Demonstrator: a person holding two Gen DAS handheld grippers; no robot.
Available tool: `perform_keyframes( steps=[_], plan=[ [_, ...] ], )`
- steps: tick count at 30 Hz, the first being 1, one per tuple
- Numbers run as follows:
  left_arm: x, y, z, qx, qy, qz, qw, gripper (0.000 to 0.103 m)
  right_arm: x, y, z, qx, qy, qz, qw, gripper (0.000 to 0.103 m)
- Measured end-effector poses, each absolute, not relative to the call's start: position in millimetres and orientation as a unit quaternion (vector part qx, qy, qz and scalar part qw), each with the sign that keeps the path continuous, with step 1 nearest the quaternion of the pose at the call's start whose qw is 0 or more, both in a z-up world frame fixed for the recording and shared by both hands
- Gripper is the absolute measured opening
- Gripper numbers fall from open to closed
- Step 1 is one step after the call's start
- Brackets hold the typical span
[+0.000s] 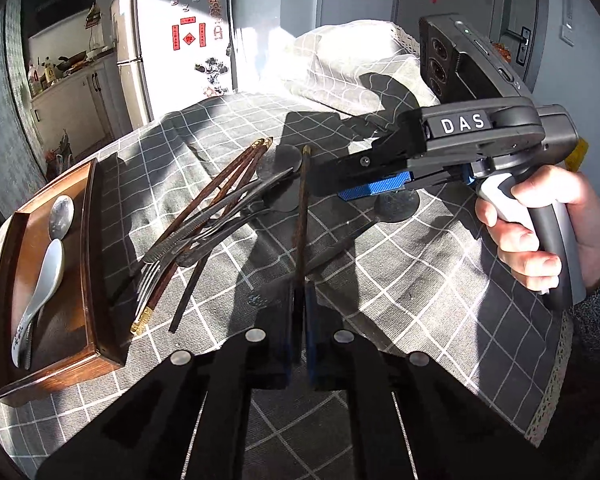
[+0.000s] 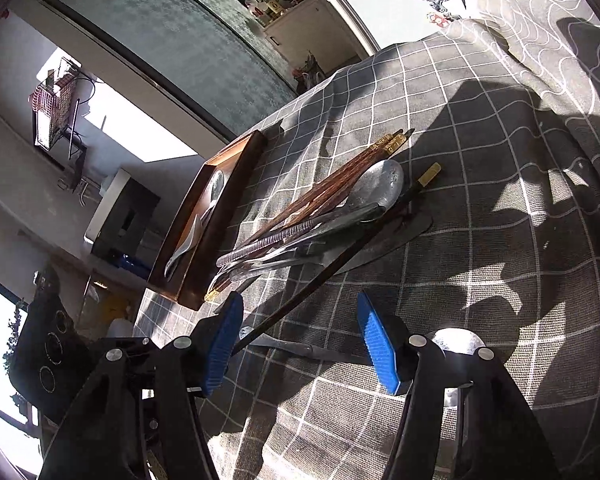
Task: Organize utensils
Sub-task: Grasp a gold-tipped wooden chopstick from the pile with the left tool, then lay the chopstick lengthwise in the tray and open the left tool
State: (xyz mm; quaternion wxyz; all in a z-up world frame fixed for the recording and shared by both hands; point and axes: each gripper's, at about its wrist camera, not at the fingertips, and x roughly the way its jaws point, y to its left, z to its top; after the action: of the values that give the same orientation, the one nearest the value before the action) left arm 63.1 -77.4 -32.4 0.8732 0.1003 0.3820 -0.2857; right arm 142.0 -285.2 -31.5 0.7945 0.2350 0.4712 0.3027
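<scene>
My left gripper (image 1: 300,294) is shut on the near end of a dark wooden chopstick (image 1: 303,208) with a gold tip, which points away over the checked cloth. In the right wrist view the same chopstick (image 2: 360,248) runs diagonally past the left blue pad (image 2: 224,340). My right gripper (image 2: 302,340) stands open over a metal spoon (image 2: 292,347) on the cloth, with nothing pressed between its pads. It also shows as the right gripper (image 1: 340,188), held by a hand. A pile of chopsticks, forks and spoons (image 1: 204,220) lies left of it. The wooden tray (image 1: 92,240) holds a white ceramic spoon (image 1: 48,268) and a metal spoon (image 1: 62,216).
The table carries a grey checked cloth (image 1: 420,280), bunched up at the far side (image 1: 340,56). The tray sits near the table's left edge. A fridge (image 1: 172,40) and kitchen counter stand beyond the table. The person's hand (image 1: 532,232) grips the right handle.
</scene>
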Motion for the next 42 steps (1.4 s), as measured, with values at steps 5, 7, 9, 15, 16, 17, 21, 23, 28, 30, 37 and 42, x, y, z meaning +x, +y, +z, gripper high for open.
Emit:
perform_keyframes(
  steps=[5, 7, 9, 15, 16, 17, 21, 23, 28, 30, 37, 42],
  plan=[
    [58, -77, -20, 0.091, 0.372, -0.296, 0.875, 0.006, 145, -264, -42, 0.249, 0.483, 0.278, 0.792, 0.026],
    [57, -76, -23, 0.097, 0.374, -0.293, 0.874, 0.006, 143, -261, -40, 0.253, 0.476, 0.27, 0.798, 0.023],
    [55, -72, -27, 0.096, 0.378, -0.296, 0.872, 0.006, 137, -258, -33, 0.242, 0.467, 0.264, 0.808, 0.02],
    [51, -44, -26, 0.086, 0.368, -0.271, 0.885, 0.006, 144, -215, -6, 0.201, 0.46, 0.293, 0.813, 0.016],
    [52, -34, -24, 0.082, 0.366, -0.258, 0.891, 0.006, 150, -202, -4, 0.195, 0.462, 0.303, 0.81, 0.016],
    [53, -25, -23, 0.079, 0.366, -0.244, 0.894, 0.006, 158, -187, -3, 0.19, 0.466, 0.313, 0.805, 0.016],
    [64, 23, -19, 0.052, 0.367, -0.173, 0.912, 0.006, 187, -117, -8, 0.174, 0.485, 0.35, 0.782, 0.016],
    [71, 48, -20, 0.038, 0.372, -0.133, 0.918, 0.006, 198, -83, -11, 0.162, 0.496, 0.362, 0.773, 0.016],
    [82, 89, -25, 0.024, 0.383, -0.068, 0.921, 0.006, 213, -22, -17, 0.143, 0.511, 0.383, 0.757, 0.016],
    [86, 101, -27, 0.017, 0.386, -0.053, 0.921, 0.006, 216, -9, -19, 0.137, 0.514, 0.387, 0.753, 0.016],
    [100, 119, -33, 0.009, 0.395, -0.021, 0.918, 0.006, 219, -5, -21, 0.124, 0.511, 0.379, 0.761, 0.023],
    [111, 122, -33, 0.015, 0.396, -0.015, 0.918, 0.006, 208, -34, -5, 0.134, 0.486, 0.387, 0.772, 0.039]
  ],
)
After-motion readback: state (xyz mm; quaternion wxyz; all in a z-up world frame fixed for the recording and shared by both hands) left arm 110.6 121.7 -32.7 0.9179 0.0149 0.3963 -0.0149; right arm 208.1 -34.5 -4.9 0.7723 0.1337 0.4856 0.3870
